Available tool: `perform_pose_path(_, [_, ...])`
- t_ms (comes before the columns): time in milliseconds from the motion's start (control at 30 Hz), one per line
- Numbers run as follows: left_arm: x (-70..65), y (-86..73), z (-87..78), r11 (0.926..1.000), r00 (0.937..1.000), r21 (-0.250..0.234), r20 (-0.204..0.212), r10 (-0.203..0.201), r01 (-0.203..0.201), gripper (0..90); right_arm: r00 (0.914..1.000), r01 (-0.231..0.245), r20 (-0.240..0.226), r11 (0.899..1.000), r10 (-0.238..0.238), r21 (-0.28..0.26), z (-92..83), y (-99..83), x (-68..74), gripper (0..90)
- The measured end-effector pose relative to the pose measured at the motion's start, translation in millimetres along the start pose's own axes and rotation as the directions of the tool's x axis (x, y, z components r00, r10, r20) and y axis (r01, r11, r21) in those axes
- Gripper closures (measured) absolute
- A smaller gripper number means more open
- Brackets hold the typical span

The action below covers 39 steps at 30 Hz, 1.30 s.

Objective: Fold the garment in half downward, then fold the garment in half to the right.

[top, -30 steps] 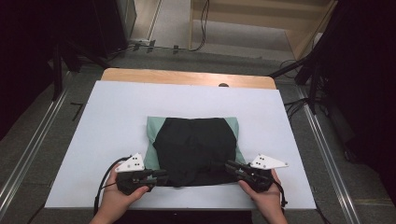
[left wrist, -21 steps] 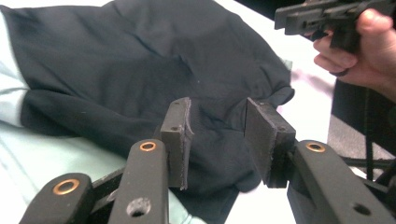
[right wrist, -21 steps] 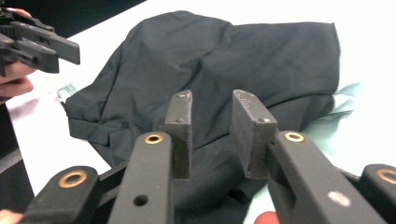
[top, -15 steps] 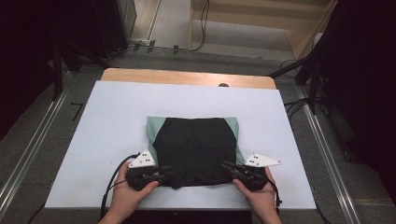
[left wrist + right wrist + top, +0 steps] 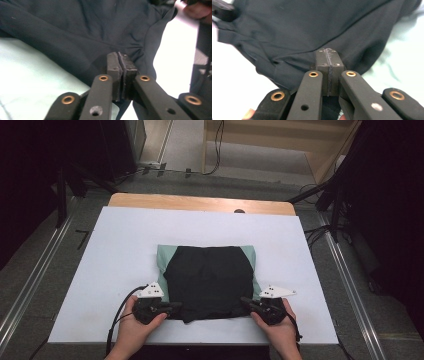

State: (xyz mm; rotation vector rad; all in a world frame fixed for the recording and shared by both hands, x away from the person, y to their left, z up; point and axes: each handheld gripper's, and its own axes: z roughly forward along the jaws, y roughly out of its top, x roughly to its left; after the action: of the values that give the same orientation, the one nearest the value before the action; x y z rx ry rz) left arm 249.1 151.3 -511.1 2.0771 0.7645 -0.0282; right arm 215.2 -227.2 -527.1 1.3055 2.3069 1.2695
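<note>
Your fingers (image 5: 113, 67) on the left gripper (image 5: 120, 65) are clamped together, w/ a thin fold of the black garment (image 5: 209, 280) pinched between the pads; jaws have just been closing. Same on the right gripper (image 5: 328, 65): pads pressed tight, and the garment's edge runs in under them, so it looks caught there too; jaws also just been closing.

The garment lies flat, centre of the white sheet (image 5: 120, 250), spread over a pale green cloth (image 5: 162, 256) that peeks out at the far corners & both sides. You've got its near edge, left gripper at the near-left corner, right gripper at the near-right, hands well apart.

The sheet covers a wooden table (image 5: 200, 202); bare strip at the far edge. No brand, label or writing readable on the garment or the grippers.
</note>
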Motion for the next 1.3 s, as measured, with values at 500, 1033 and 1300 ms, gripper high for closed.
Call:
perform_pose_path(500, [3.2,14.5,-30.0,0.9819,0.9980,-0.186,-0.057,0.027,-0.037,30.3,0.9989,0.042,0.029,0.977,-0.036,-0.207,-24.9,5.0,-2.1,30.2])
perform_pose_path(1033, [17.8,31.5,-41.2,0.9852,0.9965,-0.164,-0.075,0.038,-0.050,0.0,0.9984,0.037,0.050,0.969,-0.026,-0.245,-33.3,5.0,-4.3,0.0])
perform_pose_path(1300, [28.4,44.4,-45.7,0.9871,0.9951,-0.149,-0.088,0.044,-0.057,0.0,0.9984,0.039,0.050,0.963,-0.027,-0.265,-36.7,4.2,-7.3,0.0])
